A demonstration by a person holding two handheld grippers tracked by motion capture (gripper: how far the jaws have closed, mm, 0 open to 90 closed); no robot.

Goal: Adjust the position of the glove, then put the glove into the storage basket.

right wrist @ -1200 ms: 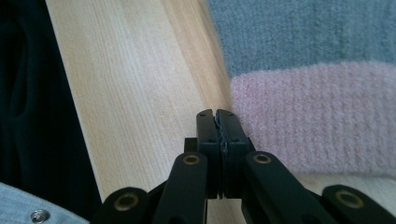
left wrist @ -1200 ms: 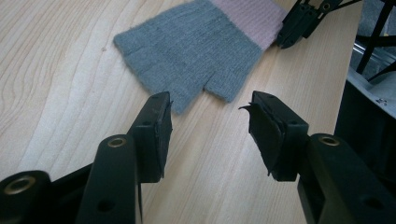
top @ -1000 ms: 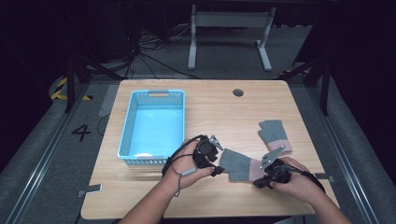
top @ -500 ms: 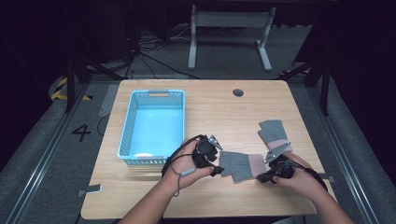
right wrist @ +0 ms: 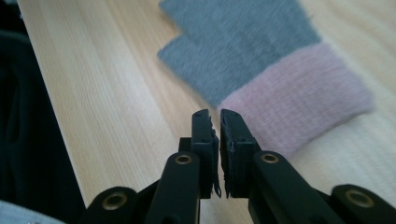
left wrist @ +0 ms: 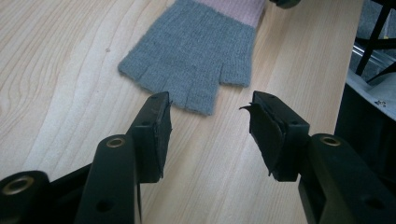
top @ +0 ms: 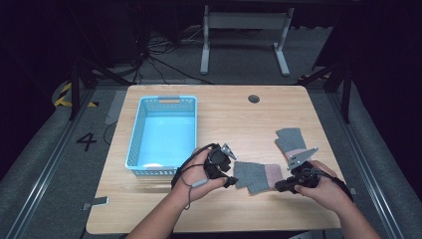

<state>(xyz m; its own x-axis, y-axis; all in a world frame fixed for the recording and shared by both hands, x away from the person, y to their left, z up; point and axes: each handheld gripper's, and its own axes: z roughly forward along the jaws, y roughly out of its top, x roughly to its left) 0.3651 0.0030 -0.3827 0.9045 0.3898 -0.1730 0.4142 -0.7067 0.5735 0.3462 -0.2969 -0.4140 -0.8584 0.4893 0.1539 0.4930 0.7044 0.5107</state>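
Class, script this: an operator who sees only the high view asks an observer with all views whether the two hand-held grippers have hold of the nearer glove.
Operator: Is the left hand-held gripper gripping the nearer glove?
Observer: No. Its jaws stand wide open, and the glove's grey finger ends lie flat on the table just ahead of them.
Operator: And the right hand-held gripper, by the pink cuff?
Observer: Its jaws have just been opening to a narrow slit, and nothing is between them.
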